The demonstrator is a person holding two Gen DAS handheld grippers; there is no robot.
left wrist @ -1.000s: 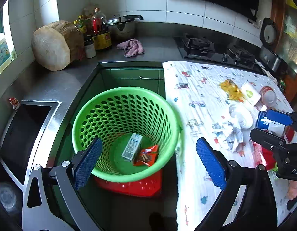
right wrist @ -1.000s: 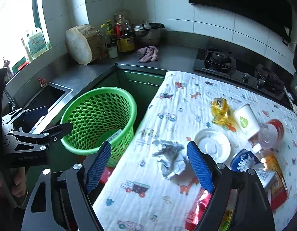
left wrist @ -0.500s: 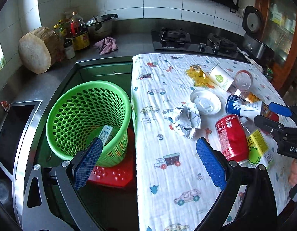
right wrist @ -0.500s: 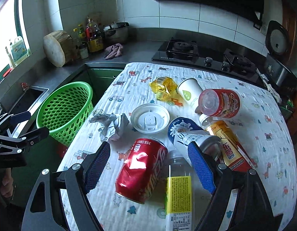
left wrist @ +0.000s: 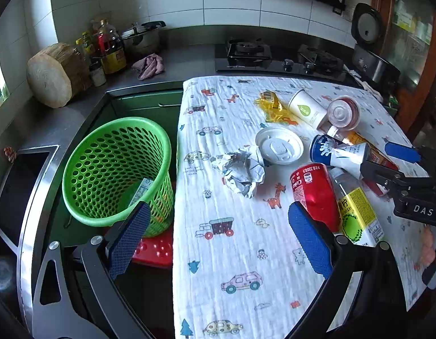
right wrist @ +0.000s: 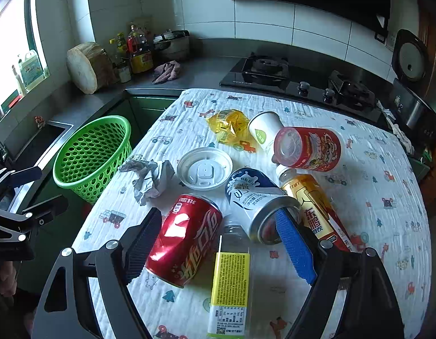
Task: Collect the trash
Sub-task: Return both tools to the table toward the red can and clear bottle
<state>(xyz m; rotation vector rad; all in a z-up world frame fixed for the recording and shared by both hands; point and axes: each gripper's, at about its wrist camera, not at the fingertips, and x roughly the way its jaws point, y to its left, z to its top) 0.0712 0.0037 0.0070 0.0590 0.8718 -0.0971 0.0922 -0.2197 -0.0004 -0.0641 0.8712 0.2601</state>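
My right hand-held gripper (right wrist: 219, 243) has its jaws spread wide, low over the near pile of trash: the red cola can (right wrist: 187, 240) lies against the inside of the left finger, the clear bottle with the yellow label (right wrist: 230, 276) lies between the fingers, and the blue-and-white can (right wrist: 254, 200) touches the right finger's tip. Open cloth shows only to the right of the orange bottle (right wrist: 314, 212). My left hand-held gripper (left wrist: 218, 240) is also spread, holding nothing, straddling the left edge of the surface (left wrist: 232, 254), one finger over the cloth, the other over the gap by the green basket (left wrist: 116, 169). The basket stands below that edge on a red stool (left wrist: 155, 248), with a carton (left wrist: 143, 188) inside. Farther out lie the crumpled paper (right wrist: 150, 178), white lid (right wrist: 204, 169), paper cup (right wrist: 264, 132), red tub (right wrist: 308, 148) and yellow wrapper (right wrist: 229, 124), closely bunched. Beyond are the stove (right wrist: 297, 82), the sink (left wrist: 17, 186) and a wooden block (right wrist: 88, 66). Since a second ago, both views have swung from the basket toward the trash, and the right one has closed in on the cans.
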